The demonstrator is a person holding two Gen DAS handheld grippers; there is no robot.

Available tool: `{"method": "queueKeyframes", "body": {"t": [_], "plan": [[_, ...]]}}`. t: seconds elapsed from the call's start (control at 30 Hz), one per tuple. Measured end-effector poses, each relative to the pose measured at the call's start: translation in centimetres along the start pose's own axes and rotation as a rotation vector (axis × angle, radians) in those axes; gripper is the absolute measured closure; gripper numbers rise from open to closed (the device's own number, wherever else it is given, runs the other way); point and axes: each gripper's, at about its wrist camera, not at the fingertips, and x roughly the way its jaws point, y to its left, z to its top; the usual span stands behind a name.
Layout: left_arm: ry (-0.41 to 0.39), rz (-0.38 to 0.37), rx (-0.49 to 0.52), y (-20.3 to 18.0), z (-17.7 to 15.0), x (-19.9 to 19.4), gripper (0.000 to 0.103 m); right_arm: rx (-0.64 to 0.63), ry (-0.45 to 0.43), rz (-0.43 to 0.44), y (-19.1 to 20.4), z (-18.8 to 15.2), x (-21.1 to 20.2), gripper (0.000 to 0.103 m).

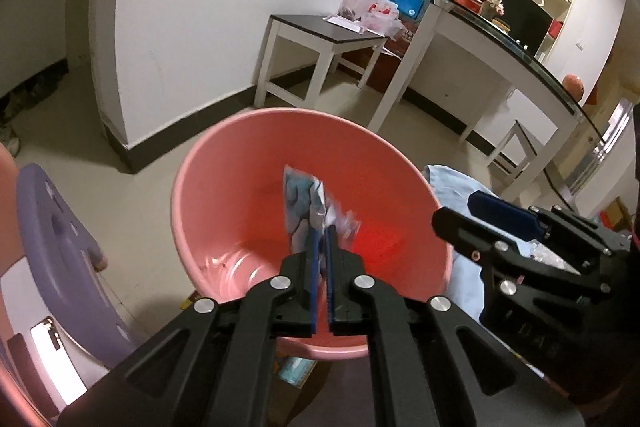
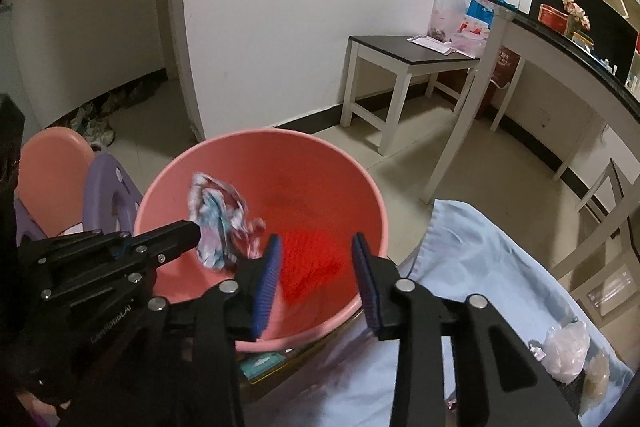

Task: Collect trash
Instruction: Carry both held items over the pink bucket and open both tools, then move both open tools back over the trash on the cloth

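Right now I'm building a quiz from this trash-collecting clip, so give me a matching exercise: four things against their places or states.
Things:
1. crumpled wrapper
2. red item
3. right gripper
4. clear plastic bag

Places or states:
A. lying inside the pink basin
B. on the light blue cloth
C. between the left gripper pads, over the basin
D. open, nothing between the pads

Pairs: 1-C, 2-A, 3-D, 4-B

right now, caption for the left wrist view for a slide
Left gripper holds a crumpled wrapper over the pink basin.
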Motion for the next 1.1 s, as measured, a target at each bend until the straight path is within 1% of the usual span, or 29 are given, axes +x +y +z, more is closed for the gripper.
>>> {"method": "queueKeyframes", "body": {"t": [0.03, 0.07, 0.1, 0.13, 0.17, 0.2, 0.43, 0.63, 0.73, 0.93, 1.1], "plan": [[0.003, -0.010, -0.002, 0.1, 0.0, 0.1, 0.090, 0.001, 0.002, 0.003, 0.0, 0.0, 0.1, 0.067], [0.005, -0.018, -0.003, 0.1, 0.0, 0.2, 0.087, 0.004, 0.000, 0.010, -0.1, 0.0, 0.1, 0.066], [0.006, -0.022, -0.004, 0.2, 0.0, 0.2, 0.080, 0.007, -0.002, 0.015, -0.2, 0.0, 0.0, 0.066], [0.008, -0.029, -0.006, 0.3, 0.0, 0.2, 0.076, 0.009, -0.005, 0.022, -0.2, 0.0, 0.0, 0.064], [0.008, -0.034, -0.007, 0.2, 0.0, 0.2, 0.075, 0.013, -0.008, 0.030, -0.3, 0.0, -0.1, 0.061], [0.010, -0.035, -0.009, 0.3, 0.0, 0.2, 0.073, 0.018, -0.014, 0.036, -0.4, 0.0, -0.3, 0.060], [0.003, -0.034, -0.002, -0.2, -0.1, -0.7, 0.072, 0.046, -0.057, 0.070, -0.9, -0.2, -2.7, 0.059], [-0.023, -0.036, 0.008, -1.3, -0.2, -2.9, 0.072, 0.070, -0.097, 0.063, -1.9, -1.3, -6.0, 0.059], [-0.037, -0.038, 0.024, -2.4, -0.4, -4.1, 0.072, 0.094, -0.115, 0.053, -2.9, -2.2, -8.0, 0.059], [-0.055, -0.048, 0.055, -4.8, -1.4, -6.3, 0.072, 0.141, -0.149, 0.020, -5.4, -5.3, -12.2, 0.059], [-0.065, -0.090, 0.108, -7.5, -2.4, -7.9, 0.072, 0.195, -0.173, -0.025, -7.9, -8.0, -15.8, 0.059]]}}
